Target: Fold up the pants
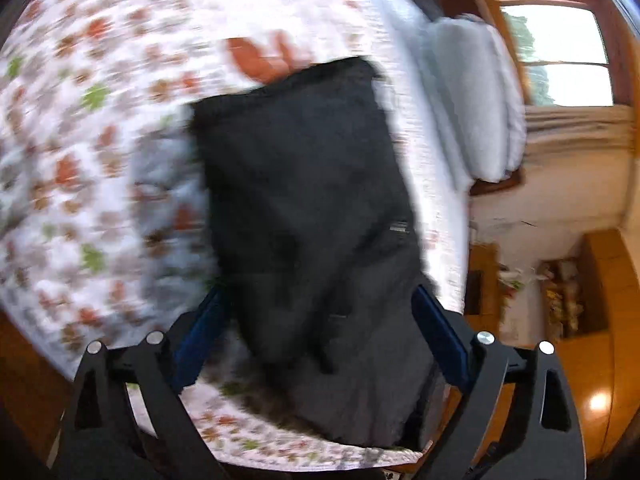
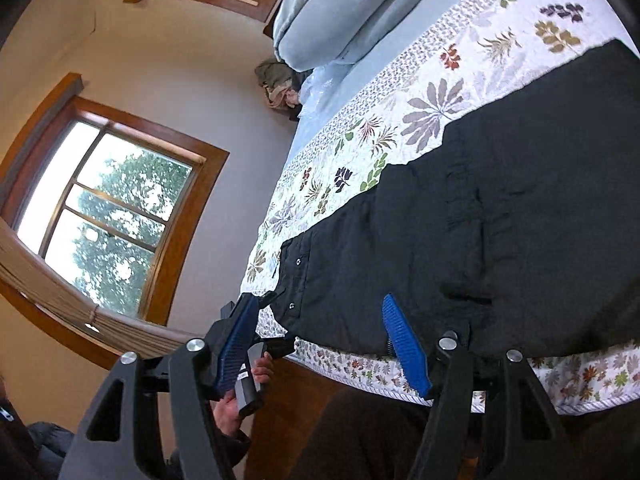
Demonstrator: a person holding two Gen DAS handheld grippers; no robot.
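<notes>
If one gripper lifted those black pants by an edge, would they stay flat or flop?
Probably flop: the black pants lie limp and wrinkled on the floral quilt. Likely light, thin fabric. They may drag the quilt rather than slide.

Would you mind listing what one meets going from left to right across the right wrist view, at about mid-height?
Wood-framed window → bare wall → leaf-print bedspread → black pants lying flat on the bed, running on to the picture's right edge.

Leaf-print quilt (image 2: 460,80) on bed, pale blue pillows (image 2: 332,12), wood-framed windows (image 2: 108,216), beige walls (image 2: 168,64).
</notes>
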